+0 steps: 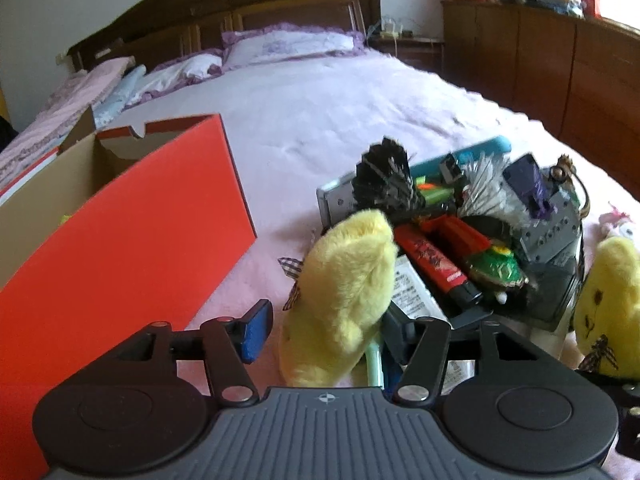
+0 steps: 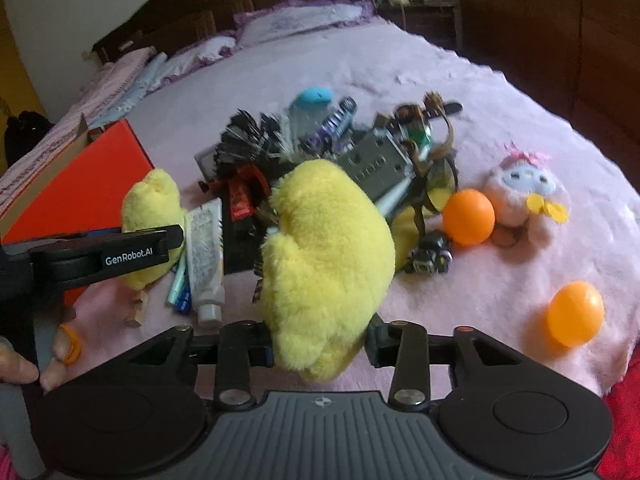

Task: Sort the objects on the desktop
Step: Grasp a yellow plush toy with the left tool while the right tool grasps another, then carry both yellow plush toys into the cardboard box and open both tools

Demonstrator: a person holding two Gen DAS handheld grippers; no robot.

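Two yellow plush toys lie on the pink bedspread by a pile of small objects (image 1: 472, 232). My left gripper (image 1: 320, 336) is open around one yellow plush (image 1: 344, 280); its left blue pad (image 1: 256, 332) stands clear of the plush. My right gripper (image 2: 320, 346) is shut on the other yellow plush (image 2: 328, 256) and holds it up. That plush also shows at the right edge of the left wrist view (image 1: 608, 308). The left gripper (image 2: 104, 256) and its plush (image 2: 154, 216) show at left in the right wrist view.
An open red cardboard box (image 1: 132, 240) stands at left on the bed. Two orange balls (image 2: 468, 216) (image 2: 576, 314) and a pink plush (image 2: 524, 192) lie at right. A white tube (image 2: 206, 248) lies beside the pile. Pillows and a wooden headboard stand beyond.
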